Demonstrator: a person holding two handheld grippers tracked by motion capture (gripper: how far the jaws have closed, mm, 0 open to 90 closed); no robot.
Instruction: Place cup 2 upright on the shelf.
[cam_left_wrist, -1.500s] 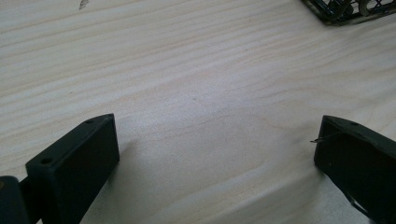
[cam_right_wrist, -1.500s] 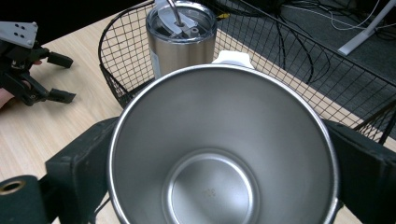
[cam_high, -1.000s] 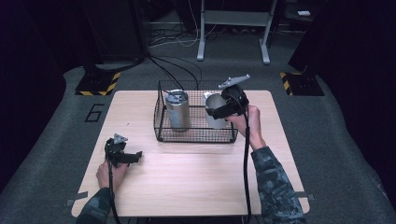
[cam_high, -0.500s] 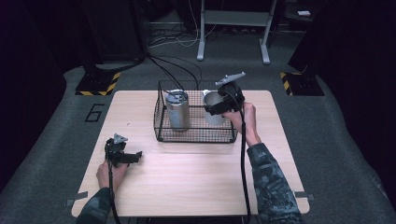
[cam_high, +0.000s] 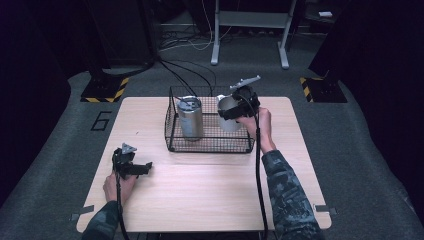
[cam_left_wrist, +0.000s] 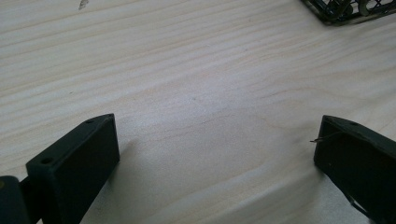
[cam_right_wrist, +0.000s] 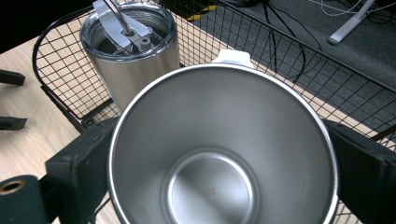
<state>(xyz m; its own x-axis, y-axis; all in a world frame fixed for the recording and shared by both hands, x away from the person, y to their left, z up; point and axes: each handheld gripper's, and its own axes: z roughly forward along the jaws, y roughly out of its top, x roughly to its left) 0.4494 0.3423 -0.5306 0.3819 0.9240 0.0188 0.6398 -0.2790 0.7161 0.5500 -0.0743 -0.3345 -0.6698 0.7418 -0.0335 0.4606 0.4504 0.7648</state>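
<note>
Right gripper (cam_high: 235, 111): jaws clamped on either side of an open steel cup (cam_right_wrist: 224, 154) — one black jaw against each flank, mouth facing the camera, empty inside. Held at the right end of the wire basket (cam_high: 210, 140), beside a lidded steel tumbler (cam_high: 190, 117) standing upright in it. Left gripper (cam_high: 134, 167): jaws spread wide, nothing between — low over bare wooden table (cam_left_wrist: 187, 84), well apart from the basket.

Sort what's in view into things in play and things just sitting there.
In play: open cup gripped by the right gripper; wire basket; lidded tumbler inside it.
Idle: left gripper, open on bare table; floor cables.
</note>
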